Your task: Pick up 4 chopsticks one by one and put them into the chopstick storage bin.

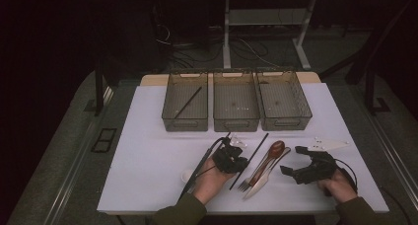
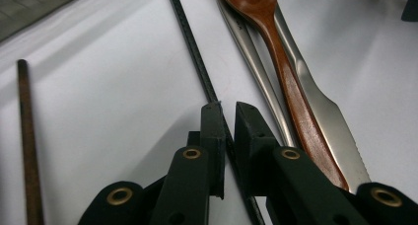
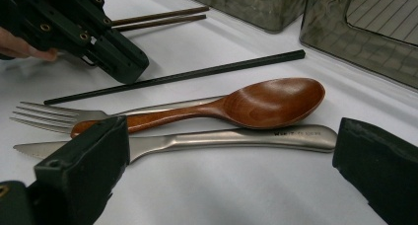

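Observation:
My left gripper [image 1: 231, 161] is shut on a thin black chopstick [image 1: 256, 151] that lies slanted on the white table. In the left gripper view the jaws [image 2: 227, 111] pinch that chopstick [image 2: 194, 47] near its lower end. Right of it lie a brown wooden spoon [image 1: 275, 150], a steel knife [image 1: 259, 183] and a fork [image 1: 245, 185], packed side by side. My right gripper [image 1: 293, 160] hovers open just right of them; in its own view the wide jaws [image 3: 229, 136] frame the spoon [image 3: 266, 101] and knife [image 3: 222, 138], touching neither.
Three mesh bins [image 1: 236, 121] stand in a row at the back; the left bin [image 1: 170, 99] holds a dark chopstick [image 1: 189, 102]. Two brown chopsticks [image 1: 202, 166] lie left of my left hand. White plastic pieces [image 1: 328, 145] rest at the right. The table's front edge is close.

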A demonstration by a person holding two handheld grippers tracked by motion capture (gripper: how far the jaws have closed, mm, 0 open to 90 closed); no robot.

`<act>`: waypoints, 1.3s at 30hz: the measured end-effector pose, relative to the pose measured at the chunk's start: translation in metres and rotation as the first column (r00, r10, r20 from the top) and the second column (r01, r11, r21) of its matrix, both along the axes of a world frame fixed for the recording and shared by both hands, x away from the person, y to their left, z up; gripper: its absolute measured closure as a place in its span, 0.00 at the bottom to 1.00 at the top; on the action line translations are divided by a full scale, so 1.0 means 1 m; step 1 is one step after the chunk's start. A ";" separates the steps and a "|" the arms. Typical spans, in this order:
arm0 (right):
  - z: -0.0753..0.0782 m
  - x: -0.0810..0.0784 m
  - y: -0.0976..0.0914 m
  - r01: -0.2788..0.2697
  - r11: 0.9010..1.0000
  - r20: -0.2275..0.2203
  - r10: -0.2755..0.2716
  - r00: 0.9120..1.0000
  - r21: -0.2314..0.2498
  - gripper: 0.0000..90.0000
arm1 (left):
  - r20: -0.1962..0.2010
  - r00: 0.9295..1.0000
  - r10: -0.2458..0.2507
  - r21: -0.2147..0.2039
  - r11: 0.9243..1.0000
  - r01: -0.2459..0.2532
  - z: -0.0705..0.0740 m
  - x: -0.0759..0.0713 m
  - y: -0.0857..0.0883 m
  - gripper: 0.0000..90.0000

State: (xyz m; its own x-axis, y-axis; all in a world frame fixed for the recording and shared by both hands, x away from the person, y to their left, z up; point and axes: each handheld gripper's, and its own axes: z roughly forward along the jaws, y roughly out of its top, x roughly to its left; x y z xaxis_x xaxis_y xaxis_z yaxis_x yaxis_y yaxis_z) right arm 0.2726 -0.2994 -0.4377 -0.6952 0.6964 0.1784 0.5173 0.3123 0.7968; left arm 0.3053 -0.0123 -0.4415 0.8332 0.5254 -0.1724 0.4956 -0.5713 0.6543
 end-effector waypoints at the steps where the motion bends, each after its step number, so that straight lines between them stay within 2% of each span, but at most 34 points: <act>1: 0.000 0.000 0.000 -0.001 1.000 0.000 0.001 1.000 0.000 0.01 | 0.003 1.000 -0.003 0.002 1.000 0.003 0.000 0.000 -0.001 0.90; 13: 0.000 0.000 -0.001 0.002 1.000 -0.001 -0.002 1.000 0.001 0.01 | 0.045 0.999 -0.001 0.055 0.999 -0.001 -0.002 -0.002 -0.003 0.91; 17: 0.000 0.000 -0.001 0.000 1.000 -0.002 0.000 1.000 0.001 0.01 | 0.057 0.998 0.022 0.074 0.997 -0.026 -0.001 -0.001 0.000 0.93; 21: 0.000 0.000 -0.001 0.001 1.000 -0.003 -0.001 1.000 0.001 0.01 | 0.043 0.998 0.037 0.056 0.998 -0.040 -0.002 0.000 0.002 0.93; 25: 0.000 0.000 0.000 0.001 1.000 -0.004 -0.001 1.000 0.002 0.01 | 0.077 0.996 0.045 0.070 0.996 -0.050 -0.003 -0.004 0.000 0.93; 29: 0.000 0.000 0.000 0.001 1.000 -0.005 -0.001 1.000 0.003 0.01 | 0.088 0.995 0.055 0.072 0.995 -0.062 -0.003 -0.006 -0.001 0.94; 34: 0.000 0.000 0.000 0.000 1.000 -0.004 0.000 1.000 0.005 0.01 | 0.094 0.993 0.067 0.079 0.994 -0.074 -0.003 -0.008 -0.001 0.95; 39: 0.001 0.000 -0.001 -0.002 1.000 -0.005 0.002 1.000 0.005 0.01 | 0.083 0.993 0.079 0.070 0.994 -0.084 -0.003 -0.007 0.000 0.95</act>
State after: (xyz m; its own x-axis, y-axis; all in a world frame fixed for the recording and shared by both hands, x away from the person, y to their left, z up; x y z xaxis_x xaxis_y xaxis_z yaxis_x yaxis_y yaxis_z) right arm 0.2727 -0.3005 -0.4370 -0.6955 0.6941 0.1857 0.5209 0.3090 0.7958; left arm 0.2981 -0.0123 -0.4443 0.7966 0.6009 -0.0659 0.4904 -0.5786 0.6517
